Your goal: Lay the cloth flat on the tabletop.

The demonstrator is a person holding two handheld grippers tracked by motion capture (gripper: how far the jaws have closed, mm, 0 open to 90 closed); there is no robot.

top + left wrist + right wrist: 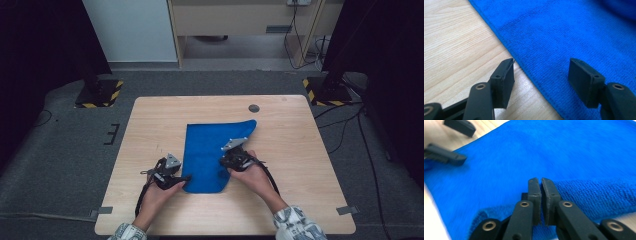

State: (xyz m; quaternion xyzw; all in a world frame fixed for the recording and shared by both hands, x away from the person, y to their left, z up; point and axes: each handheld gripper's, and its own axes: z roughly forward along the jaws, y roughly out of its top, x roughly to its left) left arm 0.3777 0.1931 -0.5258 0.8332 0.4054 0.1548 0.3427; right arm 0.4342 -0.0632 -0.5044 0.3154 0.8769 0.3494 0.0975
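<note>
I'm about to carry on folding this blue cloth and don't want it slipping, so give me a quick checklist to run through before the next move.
1. Right gripper shut on the blue cloth edge: ok, jaws pressed together with a lifted fold around them.
2. Left gripper ready: ok, jaws open astride the cloth's edge.
3. Left gripper gripping cloth: not ok, pads apart.
4. Cloth fully on the table: ok.
5. How many layers the right jaws hold: cannot tell.
</note>
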